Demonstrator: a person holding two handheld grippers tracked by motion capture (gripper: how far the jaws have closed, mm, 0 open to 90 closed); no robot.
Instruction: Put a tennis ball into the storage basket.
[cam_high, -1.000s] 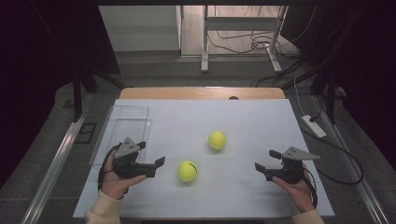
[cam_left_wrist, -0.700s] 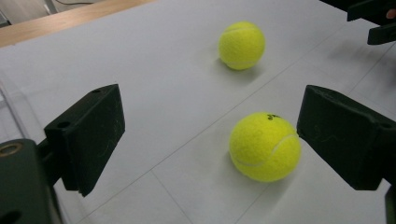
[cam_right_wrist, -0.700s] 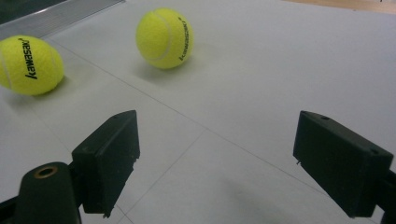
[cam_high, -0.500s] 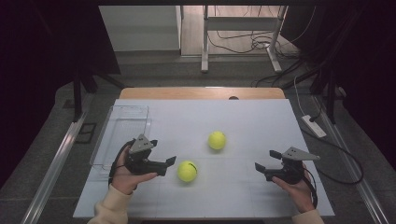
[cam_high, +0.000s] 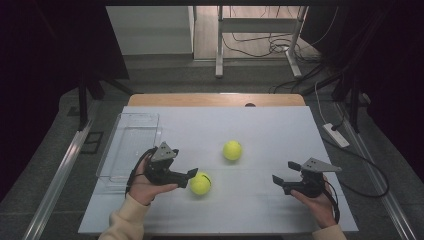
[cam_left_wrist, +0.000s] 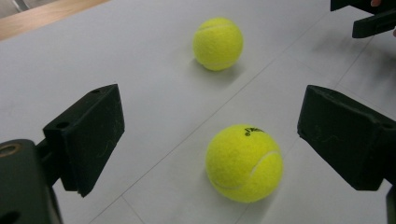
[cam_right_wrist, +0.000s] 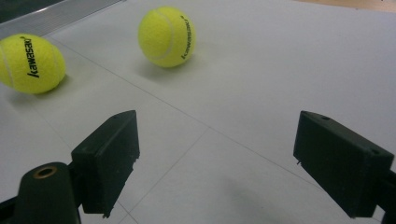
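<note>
Two yellow tennis balls lie on the white table (cam_high: 260, 125). The nearer ball (cam_high: 200, 183) (cam_left_wrist: 244, 162) rests just ahead of my left gripper (cam_high: 192, 175) (cam_left_wrist: 211, 119), whose jaws stand open and wide on either side of it without touching. The farther ball (cam_high: 232, 150) (cam_left_wrist: 218, 43) sits alone toward the table's middle. My right gripper (cam_high: 276, 181) (cam_right_wrist: 217, 144) is open with nothing between its jaws and points left across the table. In the right gripper view the farther ball (cam_right_wrist: 166, 36) and the nearer ball (cam_right_wrist: 30, 63) lie well beyond its jaws.
A clear plastic tray (cam_high: 131, 145) stands along the table's left side, just behind the left hand. A wooden strip (cam_high: 215, 99) marks the far edge. The right gripper (cam_left_wrist: 373, 21) shows in the top right corner of the left gripper view.
My left gripper has slid right, away from the tray, up to the nearer ball. The right gripper and both balls have stayed put.
</note>
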